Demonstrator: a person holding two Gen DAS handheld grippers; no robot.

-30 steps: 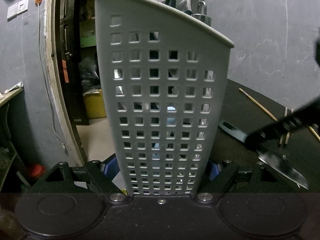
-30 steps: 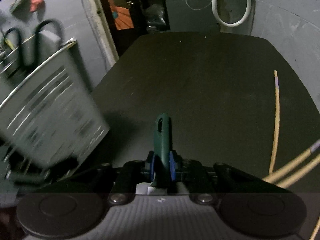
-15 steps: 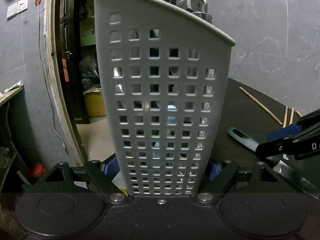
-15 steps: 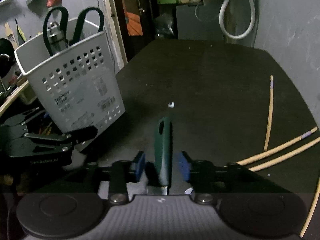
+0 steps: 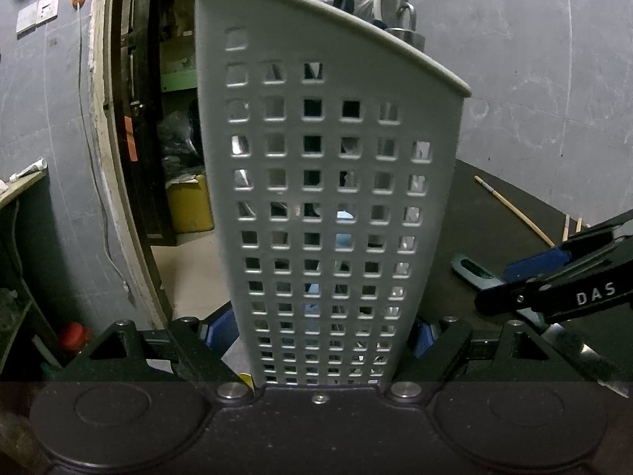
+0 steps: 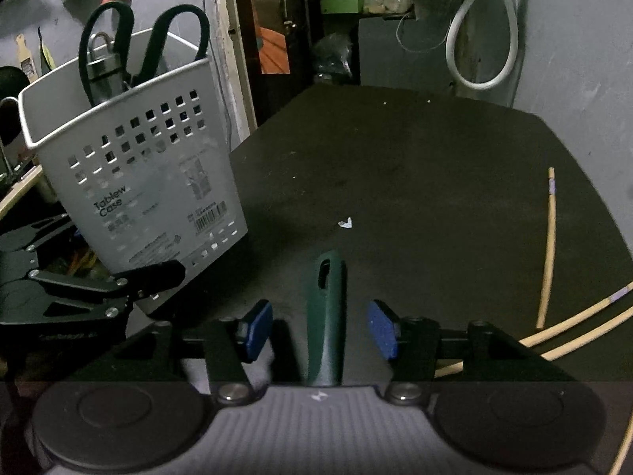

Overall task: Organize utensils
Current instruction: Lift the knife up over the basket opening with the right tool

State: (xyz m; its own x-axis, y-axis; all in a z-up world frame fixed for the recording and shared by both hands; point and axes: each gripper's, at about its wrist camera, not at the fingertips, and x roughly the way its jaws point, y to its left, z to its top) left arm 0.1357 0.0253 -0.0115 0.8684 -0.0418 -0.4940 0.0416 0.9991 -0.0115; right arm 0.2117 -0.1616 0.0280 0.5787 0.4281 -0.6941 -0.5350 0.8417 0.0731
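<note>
My left gripper [image 5: 320, 336] is shut on the base of a grey perforated utensil caddy [image 5: 328, 198], which fills the left wrist view. The caddy [image 6: 130, 182] holds dark-handled scissors [image 6: 146, 39] and a metal tool. A green-handled knife [image 6: 326, 308] lies on the black table between the fingers of my right gripper [image 6: 320, 334], which is open and does not touch it. In the left wrist view the knife handle [image 5: 470, 271] shows to the right, partly behind the right gripper [image 5: 554, 277].
Several wooden chopsticks [image 6: 550, 245] lie on the right side of the black table [image 6: 415, 166]. A small white scrap [image 6: 345, 223] lies mid-table. An open doorway and a grey wall stand behind the table. A white hose [image 6: 482, 39] hangs on the wall.
My right gripper opened and let go of the green-handled knife, which now lies on the table. The view rose and swung toward the caddy. The left gripper kept its hold on the caddy.
</note>
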